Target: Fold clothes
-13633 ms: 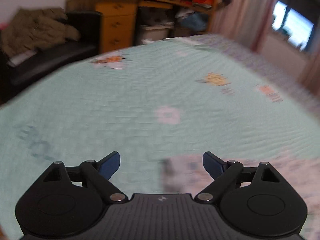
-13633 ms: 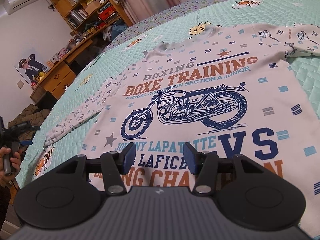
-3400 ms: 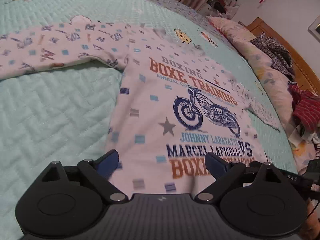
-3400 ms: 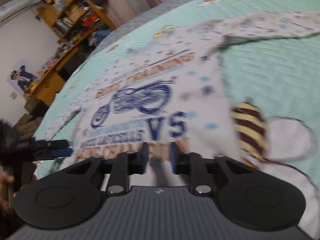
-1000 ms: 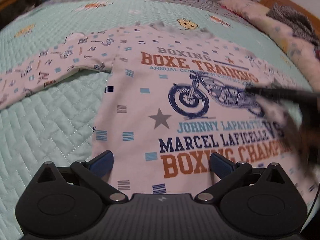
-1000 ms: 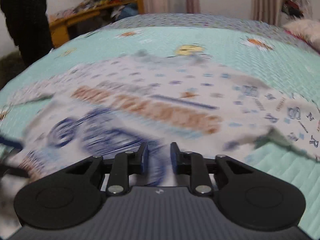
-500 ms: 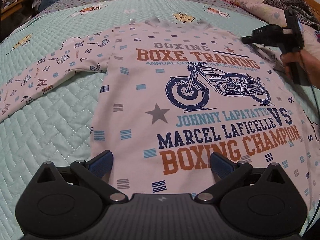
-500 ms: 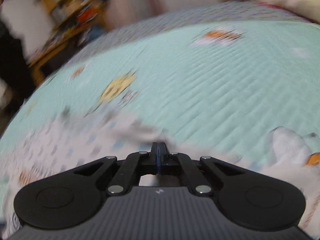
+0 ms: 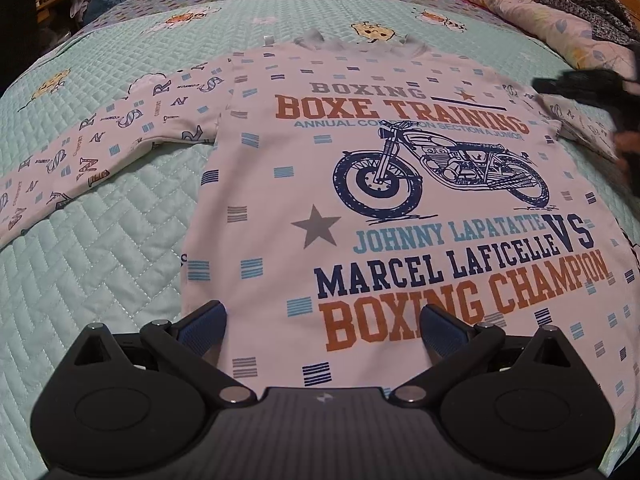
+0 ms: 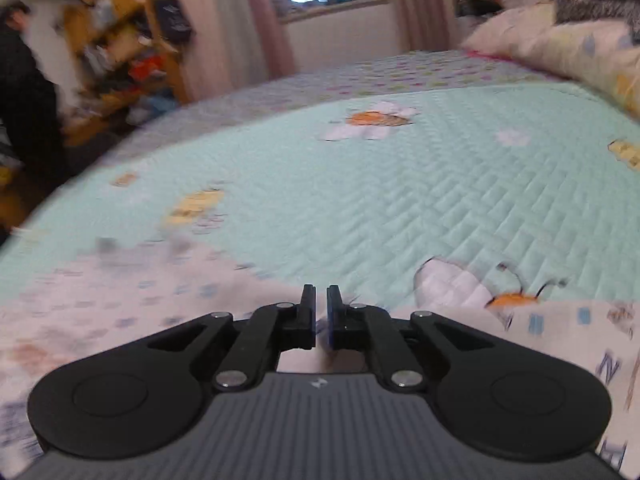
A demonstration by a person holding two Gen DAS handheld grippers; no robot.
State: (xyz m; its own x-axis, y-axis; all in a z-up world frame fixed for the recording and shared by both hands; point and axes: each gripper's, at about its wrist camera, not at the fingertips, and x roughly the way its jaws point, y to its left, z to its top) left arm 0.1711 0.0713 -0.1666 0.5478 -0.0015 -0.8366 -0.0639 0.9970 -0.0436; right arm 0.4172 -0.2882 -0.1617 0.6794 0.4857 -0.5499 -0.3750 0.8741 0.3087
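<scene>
Shirt [image 9: 360, 208]: a long-sleeved printed top lying face up and spread flat on the bed [image 9: 100, 260], collar away from me, one sleeve [image 9: 100, 148] stretched out to my left and the other running off toward the pillow [image 9: 532, 4] side. No fold shows in it.

My left gripper [image 9: 322, 322] hovers over the hem with its fingers [image 9: 204, 320] spread wide, holding nothing. My right gripper [image 10: 320, 316] sits low at the shoulder and right-sleeve edge of the shirt; its fingers are nearly pressed together with a thin gap between them, and the blur keeps me from telling whether any cloth is pinched there.

I judge the fabric to be light, thin knit: soft, limp, with no stiffness to hold a shape, so it will sag and drag on the quilted cover wherever I lift it. A pinch at a seamed edge, hem corner, shoulder or cuff, should grip better than the open middle, and two holds would keep an edge straight.
</scene>
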